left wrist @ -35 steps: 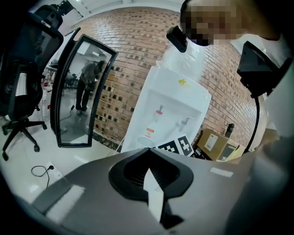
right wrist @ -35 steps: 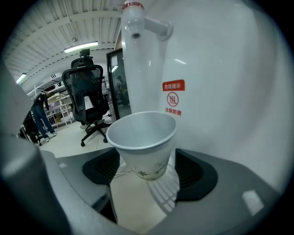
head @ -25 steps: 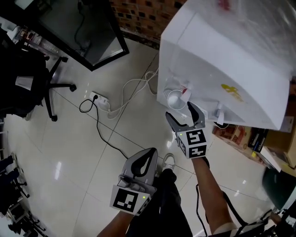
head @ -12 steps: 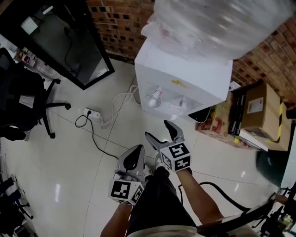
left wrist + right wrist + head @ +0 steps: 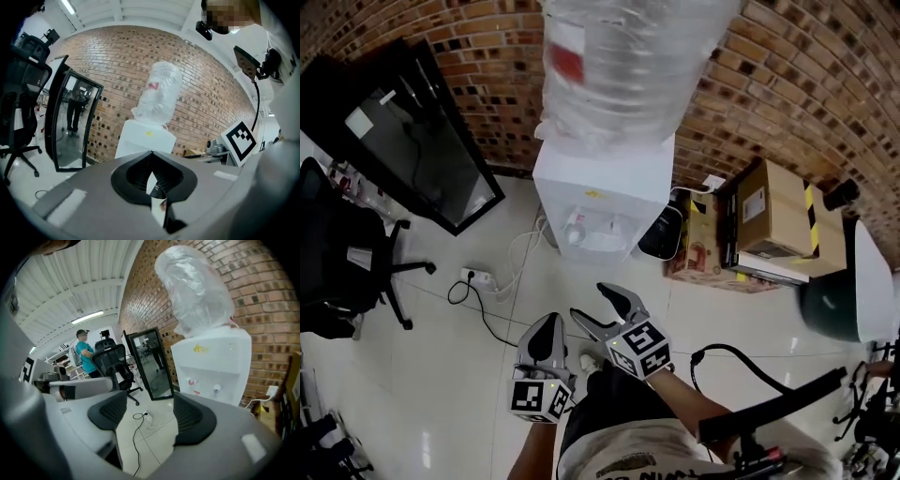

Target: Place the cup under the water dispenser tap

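The white water dispenser [image 5: 600, 192] stands against the brick wall with a plastic-wrapped bottle [image 5: 628, 66] on top. A small pale cup [image 5: 574, 225] sits in its recess under the left, red tap. Both grippers hang well back from it, over the floor. My right gripper [image 5: 589, 302] is open with nothing between its fingers, and its jaws are closing; in the right gripper view [image 5: 145, 416] the dispenser [image 5: 213, 362] and its taps lie ahead. My left gripper [image 5: 549, 323] is shut and empty; its tips meet [image 5: 151, 153] in front of the dispenser [image 5: 143, 140].
A black-framed mirror [image 5: 412, 141] leans on the wall at the left, with an office chair [image 5: 342, 258] near it. A power strip and cables [image 5: 478, 277] lie on the tiles. Cardboard boxes [image 5: 764, 216] and a dark bin [image 5: 830, 305] stand to the right. A person [image 5: 85, 352] stands farther off.
Both grippers have risen and drawn back from the dispenser. The right gripper, earlier open beside the cup at the tap, is now far from it. The cup has stayed under the tap.
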The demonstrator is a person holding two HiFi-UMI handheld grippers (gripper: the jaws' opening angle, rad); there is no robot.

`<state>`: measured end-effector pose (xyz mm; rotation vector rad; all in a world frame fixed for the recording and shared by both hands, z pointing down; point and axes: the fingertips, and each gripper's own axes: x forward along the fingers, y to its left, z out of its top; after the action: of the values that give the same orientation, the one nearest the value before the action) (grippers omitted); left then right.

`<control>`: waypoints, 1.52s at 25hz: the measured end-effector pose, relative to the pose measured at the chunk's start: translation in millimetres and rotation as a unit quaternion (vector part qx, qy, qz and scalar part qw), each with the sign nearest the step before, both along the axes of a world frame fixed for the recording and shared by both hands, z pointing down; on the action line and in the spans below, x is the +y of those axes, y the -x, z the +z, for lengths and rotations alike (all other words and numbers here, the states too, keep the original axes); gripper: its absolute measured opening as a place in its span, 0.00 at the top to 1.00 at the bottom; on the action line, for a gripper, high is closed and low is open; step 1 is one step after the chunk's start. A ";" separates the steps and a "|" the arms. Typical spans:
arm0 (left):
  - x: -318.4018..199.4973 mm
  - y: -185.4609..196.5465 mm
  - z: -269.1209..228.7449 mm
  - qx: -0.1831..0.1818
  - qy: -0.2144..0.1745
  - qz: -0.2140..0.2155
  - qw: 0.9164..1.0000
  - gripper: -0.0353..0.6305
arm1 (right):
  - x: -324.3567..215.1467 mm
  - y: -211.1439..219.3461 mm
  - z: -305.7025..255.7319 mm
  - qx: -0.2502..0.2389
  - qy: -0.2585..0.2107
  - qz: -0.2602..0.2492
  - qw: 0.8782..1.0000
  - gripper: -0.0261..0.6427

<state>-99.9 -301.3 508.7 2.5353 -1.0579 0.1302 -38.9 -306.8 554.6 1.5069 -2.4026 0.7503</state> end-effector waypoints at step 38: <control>107.8 3.8 -119.2 0.053 -0.105 0.050 0.992 0.96 | 125.6 15.5 -158.5 0.065 -0.148 -0.021 0.987 0.95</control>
<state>-103.8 -193.5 389.5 2.7493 -0.9474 -0.0928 -54.5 -181.2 396.1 1.5472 -2.5193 0.2839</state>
